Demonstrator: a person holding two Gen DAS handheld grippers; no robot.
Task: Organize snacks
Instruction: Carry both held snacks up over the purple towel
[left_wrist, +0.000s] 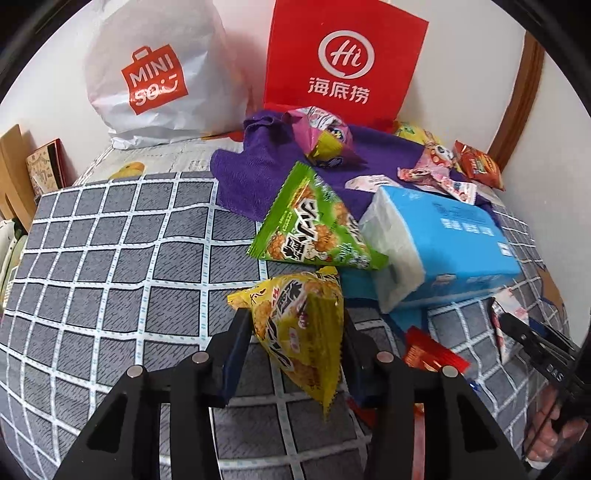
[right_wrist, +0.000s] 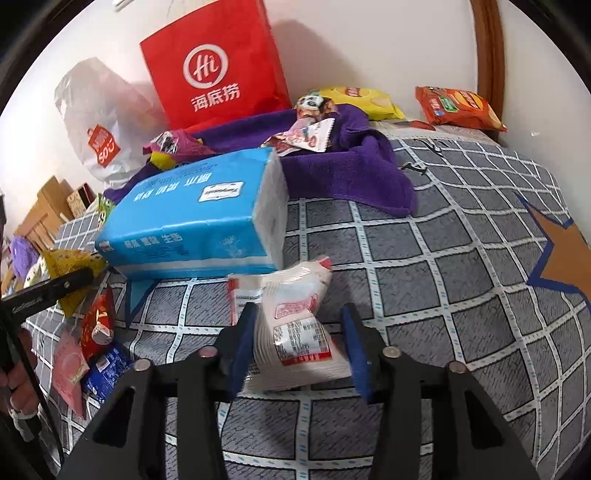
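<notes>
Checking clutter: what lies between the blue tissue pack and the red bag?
In the right wrist view, a purple towel with snack packets on it lies between tissue pack and red bag.

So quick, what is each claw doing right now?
Left gripper: closed on the yellow snack packet.
Right gripper: closed on the white snack packet.

A home bedroom. A bed (left_wrist: 110, 258) with checked bedding sits against white walls. Shopping bags (left_wrist: 343, 62) stand behind it.
</notes>
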